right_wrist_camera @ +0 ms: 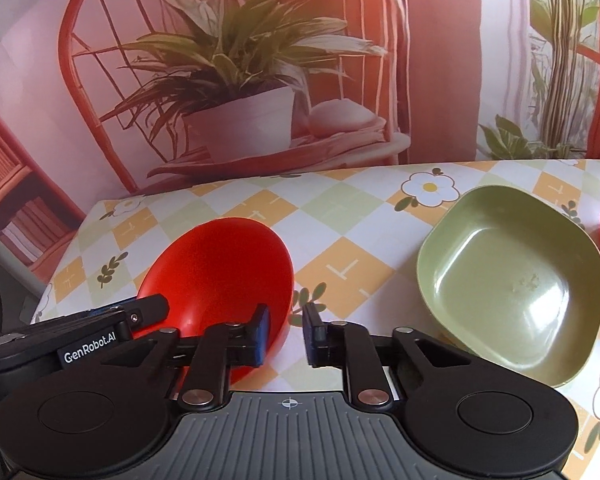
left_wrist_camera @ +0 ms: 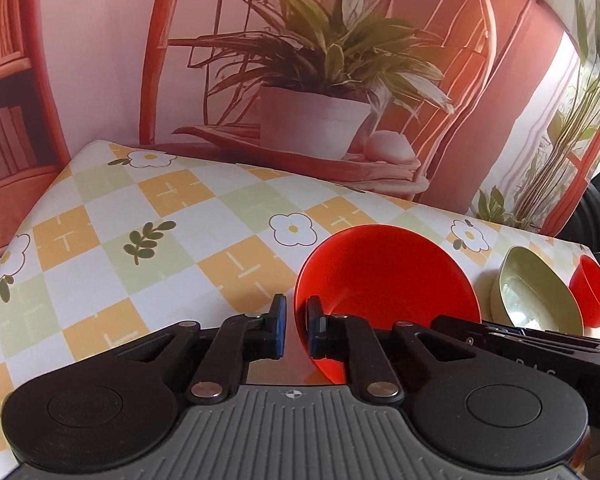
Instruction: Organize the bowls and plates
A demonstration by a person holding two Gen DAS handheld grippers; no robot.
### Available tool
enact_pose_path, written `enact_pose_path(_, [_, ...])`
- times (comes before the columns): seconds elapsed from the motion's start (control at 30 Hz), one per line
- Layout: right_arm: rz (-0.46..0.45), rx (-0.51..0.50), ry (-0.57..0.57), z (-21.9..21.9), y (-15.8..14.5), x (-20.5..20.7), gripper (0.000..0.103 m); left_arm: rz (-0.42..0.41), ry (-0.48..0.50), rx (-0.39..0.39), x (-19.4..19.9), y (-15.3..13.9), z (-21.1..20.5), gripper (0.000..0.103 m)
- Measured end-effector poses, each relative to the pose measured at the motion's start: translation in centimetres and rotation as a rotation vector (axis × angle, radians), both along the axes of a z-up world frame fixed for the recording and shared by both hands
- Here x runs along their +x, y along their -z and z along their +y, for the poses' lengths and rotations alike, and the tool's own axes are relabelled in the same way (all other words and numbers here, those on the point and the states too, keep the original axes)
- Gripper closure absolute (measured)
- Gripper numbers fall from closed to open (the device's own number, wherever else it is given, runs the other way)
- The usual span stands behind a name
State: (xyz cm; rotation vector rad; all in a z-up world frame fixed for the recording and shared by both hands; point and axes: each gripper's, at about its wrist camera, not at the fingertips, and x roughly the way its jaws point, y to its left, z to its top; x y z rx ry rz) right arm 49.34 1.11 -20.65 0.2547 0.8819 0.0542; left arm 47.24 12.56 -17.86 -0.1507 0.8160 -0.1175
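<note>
Here the left gripper [left_wrist_camera: 296, 328] pinches the near rim of a red bowl [left_wrist_camera: 384, 276], tilting it on the checked tablecloth [left_wrist_camera: 140, 216]. The right gripper [right_wrist_camera: 286, 334] is spread, empty, left of a green bowl [right_wrist_camera: 512, 280].

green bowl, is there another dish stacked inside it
No. In the right wrist view the green bowl sits alone on the tablecloth, its inside bare apart from a few small specks.

Glossy plastic green bowl [right_wrist_camera: 516, 280]
</note>
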Motion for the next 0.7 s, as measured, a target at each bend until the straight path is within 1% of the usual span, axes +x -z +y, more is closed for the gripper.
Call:
enact_pose_path(0.1, [-0.003,-0.004,0.002,0.0,-0.5,-0.3,0.094,-0.018,0.012,0.037,-0.6,-0.5,-0.4,0.095])
enact_pose_path(0.27, [-0.019,0.007,0.007,-0.3,-1.7,-1.2,0.095,-0.031,0.020,0.010,-1.6,-1.5,0.1,0.096])
enact_pose_path(0.37, [-0.036,0.012,0.005,-0.4,-2.6,-2.1,0.096,-0.046,0.027,0.012,-2.5,-2.4,0.2,0.096])
enact_pose_path(0.57, [-0.074,0.038,0.016,-1.1,-5.3,-4.6,0.097,-0.079,0.045,-0.001,-5.3,-5.2,0.2,0.096])
enact_pose_path(0.7, [-0.108,0.063,0.016,-1.7,-7.1,-7.0,0.097,-0.127,0.061,0.008,-7.9,-7.4,0.2,0.096])
